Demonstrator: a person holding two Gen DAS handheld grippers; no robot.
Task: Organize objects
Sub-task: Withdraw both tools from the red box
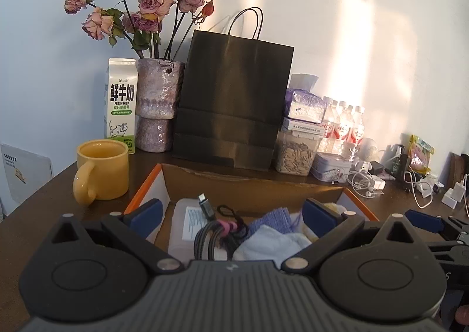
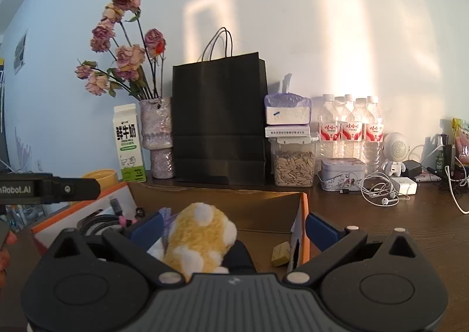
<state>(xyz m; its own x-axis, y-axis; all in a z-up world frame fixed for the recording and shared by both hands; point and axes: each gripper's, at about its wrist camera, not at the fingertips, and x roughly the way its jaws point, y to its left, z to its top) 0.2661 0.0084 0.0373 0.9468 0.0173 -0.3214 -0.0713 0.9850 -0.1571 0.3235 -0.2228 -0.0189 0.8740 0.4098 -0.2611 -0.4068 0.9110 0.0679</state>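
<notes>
A cardboard box [image 1: 252,185] with an orange rim sits open on the dark wooden table. Inside lie a clear plastic case [image 1: 183,223], a black cable bundle [image 1: 209,232] with a pink tie, and folded blue and white cloths [image 1: 272,232]. My left gripper [image 1: 233,214] hovers open over the box with nothing between its blue pads [image 1: 146,213]. In the right wrist view, a yellow and white plush toy [image 2: 202,235] rests in the box [image 2: 304,214] between the spread fingers of my open right gripper [image 2: 234,229]. The left pad is close beside the toy. A small yellowish block [image 2: 280,250] lies by the box's right wall.
A yellow mug [image 1: 101,170] stands left of the box. Behind it along the wall are a milk carton [image 1: 120,106], a vase of dried roses [image 1: 155,103], a black paper bag [image 1: 231,103], a seed jar [image 2: 293,165], water bottles [image 2: 351,127], a tin [image 2: 341,173] and earphone cables [image 2: 378,188].
</notes>
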